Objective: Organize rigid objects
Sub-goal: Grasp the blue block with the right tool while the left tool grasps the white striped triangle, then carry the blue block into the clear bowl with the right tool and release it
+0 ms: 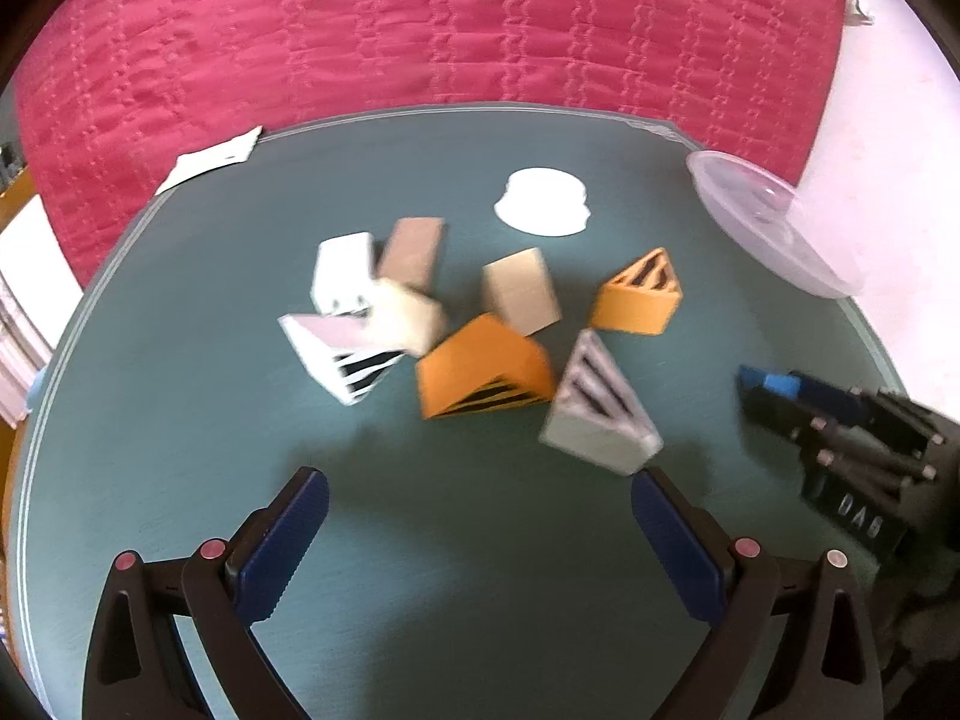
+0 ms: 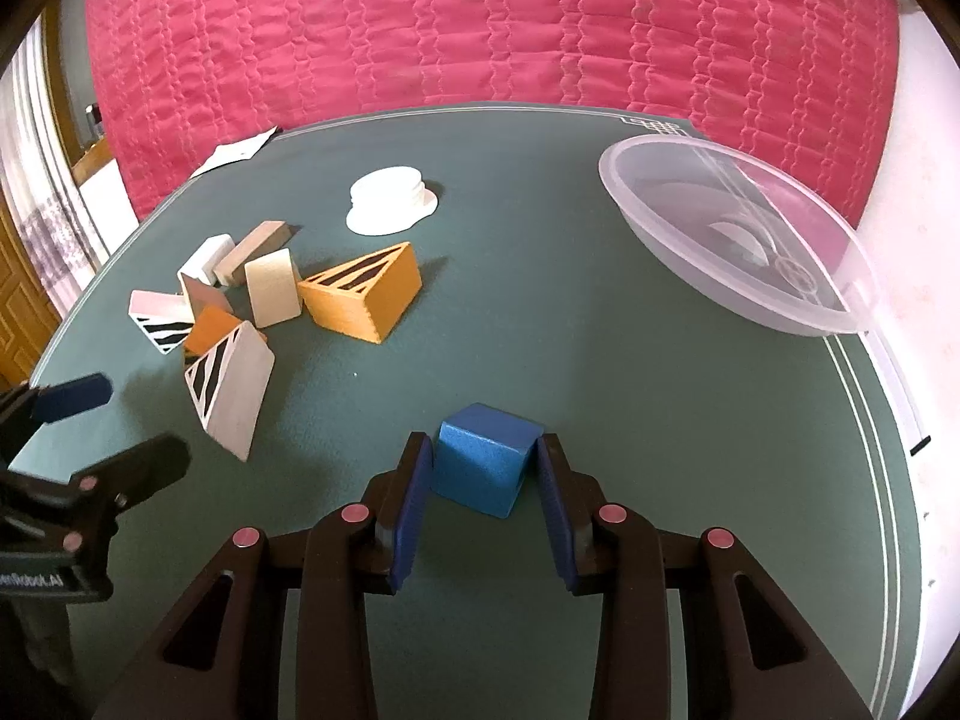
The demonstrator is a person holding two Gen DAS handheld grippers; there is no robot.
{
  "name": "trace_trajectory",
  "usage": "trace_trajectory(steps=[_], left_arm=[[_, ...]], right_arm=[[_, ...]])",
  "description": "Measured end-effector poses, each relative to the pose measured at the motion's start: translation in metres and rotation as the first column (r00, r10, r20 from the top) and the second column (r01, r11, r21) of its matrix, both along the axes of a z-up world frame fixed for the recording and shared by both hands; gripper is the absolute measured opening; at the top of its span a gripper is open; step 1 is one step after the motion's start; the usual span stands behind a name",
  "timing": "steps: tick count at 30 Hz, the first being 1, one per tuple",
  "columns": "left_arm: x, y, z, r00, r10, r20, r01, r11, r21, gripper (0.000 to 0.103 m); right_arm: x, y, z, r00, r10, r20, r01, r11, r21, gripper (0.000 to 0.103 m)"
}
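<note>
At the far right edge of a green table (image 2: 540, 312), partly overhanging it, sits a clear plastic bowl (image 2: 738, 240); a pale rounded shape shows through its bottom, though whether that is an object inside cannot be told. Near the front, the right gripper (image 2: 485, 462) pinches a blue cube (image 2: 483, 459), both pads against its sides, with the cube resting on the table. To the left lies a loose heap of blocks (image 1: 456, 324): orange, white and grey striped wedges and plain wooden pieces. A white disc stack (image 2: 393, 198) sits behind them. The left gripper (image 1: 480, 516) hangs over bare table, jaws spread wide and empty.
</note>
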State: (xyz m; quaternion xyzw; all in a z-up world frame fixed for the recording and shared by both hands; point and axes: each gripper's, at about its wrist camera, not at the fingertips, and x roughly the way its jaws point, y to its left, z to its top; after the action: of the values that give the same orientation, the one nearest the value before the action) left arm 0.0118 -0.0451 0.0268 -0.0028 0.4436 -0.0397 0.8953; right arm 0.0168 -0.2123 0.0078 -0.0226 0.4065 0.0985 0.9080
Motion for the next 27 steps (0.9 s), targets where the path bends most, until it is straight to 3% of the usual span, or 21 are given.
trace_trajectory(steps=[4,10,13,20,27], left_arm=[[0.011,-0.012,0.001,1.0,0.002,-0.01,-0.002,1.0,-0.012,0.097],[0.032,-0.019,-0.009,0.997,0.017,-0.079,-0.022,0.997,-0.068,0.07],[0.035,-0.023,-0.009,0.998,0.026,-0.065,-0.03,0.998,-0.063,0.063],[0.035,-0.021,-0.008,0.998,0.023,-0.058,-0.027,0.997,-0.075,0.033],[0.027,-0.022,-0.006,0.998,0.003,-0.058,-0.008,0.996,-0.088,0.032]], right_arm=[[-0.002,-0.005,0.0,1.0,0.006,0.002,-0.006,1.0,0.013,0.037],[-0.005,-0.012,0.002,1.0,0.007,0.016,-0.008,0.999,0.043,0.037],[-0.007,-0.013,0.003,1.0,0.006,0.018,-0.007,0.999,0.054,0.037],[-0.01,-0.013,0.005,1.0,0.001,0.028,-0.002,0.998,0.062,0.037],[-0.01,-0.02,0.012,0.999,-0.019,0.044,0.016,0.997,0.082,0.037]])
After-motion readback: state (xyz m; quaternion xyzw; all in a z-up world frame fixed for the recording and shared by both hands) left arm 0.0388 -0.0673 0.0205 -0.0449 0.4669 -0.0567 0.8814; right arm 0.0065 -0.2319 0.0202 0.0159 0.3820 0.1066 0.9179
